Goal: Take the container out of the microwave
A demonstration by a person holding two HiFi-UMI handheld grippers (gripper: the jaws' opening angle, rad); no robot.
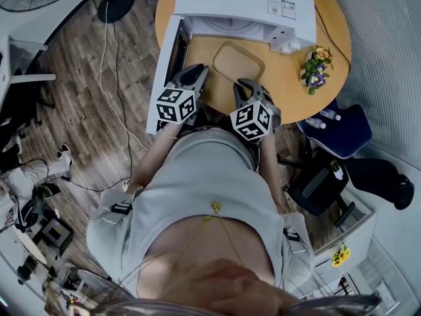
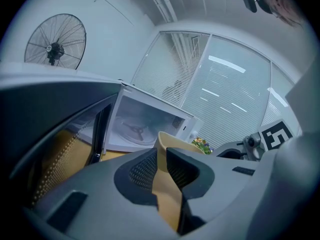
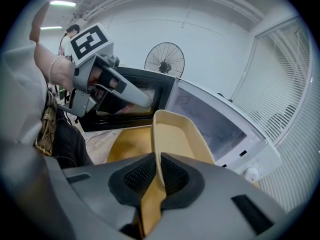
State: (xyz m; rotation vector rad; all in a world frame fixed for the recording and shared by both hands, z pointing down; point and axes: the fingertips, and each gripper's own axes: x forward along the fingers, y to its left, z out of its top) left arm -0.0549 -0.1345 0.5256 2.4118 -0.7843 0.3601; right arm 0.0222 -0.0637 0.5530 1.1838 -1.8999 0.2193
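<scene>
The container (image 1: 238, 63) is out of the microwave (image 1: 243, 2), in front of the open cavity and over the round wooden table (image 1: 289, 78); whether it rests on the top or hangs just above it I cannot tell. It is a shallow, smooth, matte beige tray, rectangular with rounded corners and a thin upright rim, and nothing shows inside it. The left gripper (image 1: 199, 72) has its jaws nearly together, pinching the tray's thin wall at the left side. The right gripper (image 1: 242, 85) does the same at the near right corner. In each gripper view the rim stands edge-on between two dark pads with a fine mesh-like texture, set in grey moulded plastic. The microwave is a boxy white unit with a glossy casing. Its door (image 1: 168, 58) is swung wide to the left, a dark window with a dotted screen set in a white frame. A spoked turntable ring (image 2: 135, 129) lies on the pale cavity floor. A small bunch of purple and yellow flowers (image 1: 316, 68) stands on the table's right edge. A round wire-caged fan (image 3: 164, 59) stands behind the microwave.
</scene>
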